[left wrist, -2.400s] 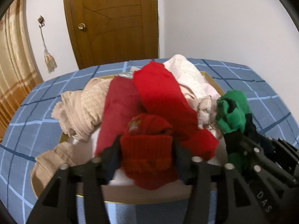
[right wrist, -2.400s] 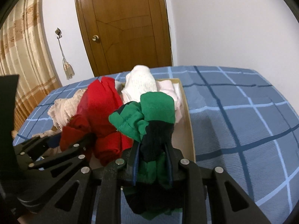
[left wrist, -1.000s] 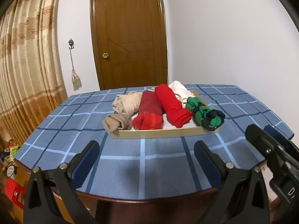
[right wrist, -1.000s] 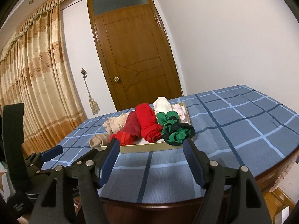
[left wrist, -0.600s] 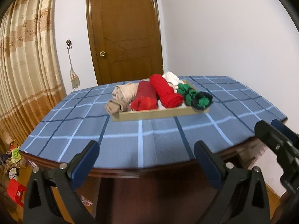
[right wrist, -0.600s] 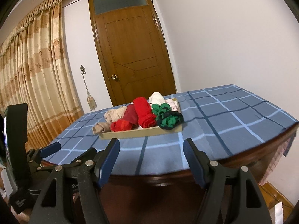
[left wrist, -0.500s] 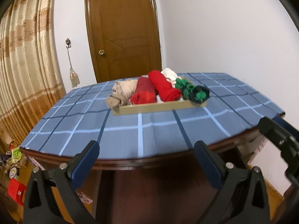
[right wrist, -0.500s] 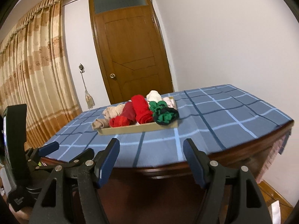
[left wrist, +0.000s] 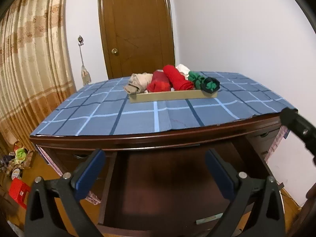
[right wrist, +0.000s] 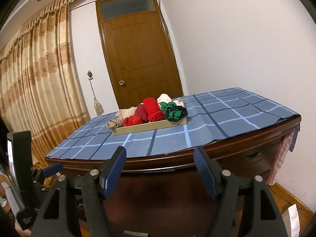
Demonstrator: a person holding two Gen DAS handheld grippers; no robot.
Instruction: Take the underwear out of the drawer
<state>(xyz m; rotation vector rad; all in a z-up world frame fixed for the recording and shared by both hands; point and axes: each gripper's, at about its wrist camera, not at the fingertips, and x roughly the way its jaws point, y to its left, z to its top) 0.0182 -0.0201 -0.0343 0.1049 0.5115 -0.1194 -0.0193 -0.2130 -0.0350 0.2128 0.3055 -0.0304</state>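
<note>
A pulled-out dark wooden drawer [left wrist: 173, 187] shows below the table edge; what I see of its inside holds nothing. It also shows in the right wrist view [right wrist: 158, 201]. Rolled underwear in red [left wrist: 176, 78], beige [left wrist: 138, 82] and green-black [left wrist: 209, 84] lies in a shallow tray [left wrist: 171, 96] on the blue checked tablecloth. The tray also shows in the right wrist view [right wrist: 150, 127]. My left gripper [left wrist: 156, 169] is open and empty over the drawer. My right gripper [right wrist: 160, 168] is open and empty at the table's front edge.
A brown door [right wrist: 138, 59] and a white wall stand behind the table. Gold curtains [right wrist: 33, 83] hang on the left. A red box [left wrist: 18, 190] and clutter lie on the floor at the left. A phone mount [right wrist: 18, 169] sits beside the left gripper.
Both grippers let go of the red and green rolls in the tray, opened, and drew back and down from the table. The open drawer has come into view.
</note>
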